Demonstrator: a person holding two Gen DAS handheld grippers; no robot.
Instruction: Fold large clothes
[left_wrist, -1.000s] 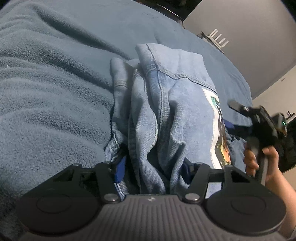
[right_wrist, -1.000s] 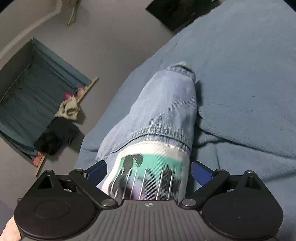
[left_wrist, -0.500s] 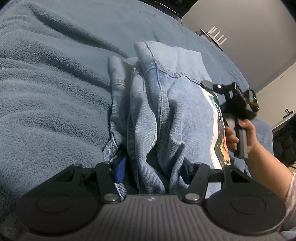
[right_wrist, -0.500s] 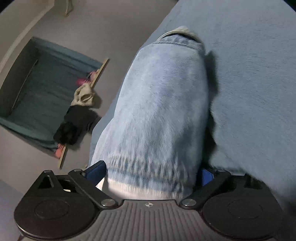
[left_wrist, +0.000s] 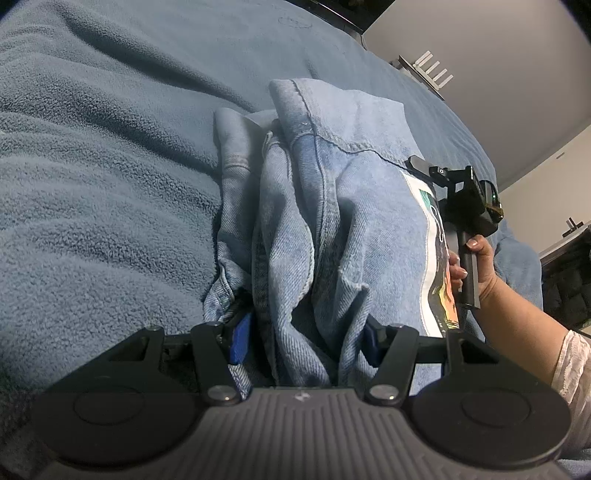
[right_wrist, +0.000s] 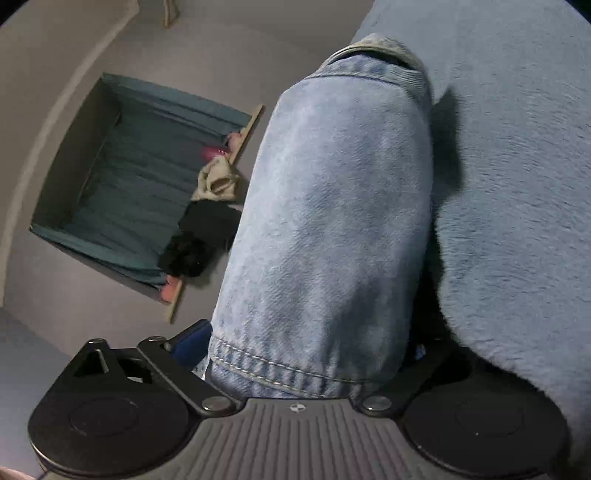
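Dim, soft indoor light; fisheye bending at edges, dark vignetted corners.

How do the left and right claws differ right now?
Left claw sits low on the blanket, straddling bunched folds of the denim. Right claw, seen from the left wrist, is raised above the garment, with a smooth sleeve-like length between its fingers. Shared: both are clamped on the same denim.

Bunched denim garment (left_wrist: 332, 206) lying on a blue fleece blanket (left_wrist: 110, 184). Near edge: left gripper (left_wrist: 306, 332), its blue fingers (left_wrist: 240, 338) clamped on the folds. Right: right gripper (left_wrist: 461, 199), held in the right hand (left_wrist: 476, 266) beside the garment's printed panel (left_wrist: 436, 258).
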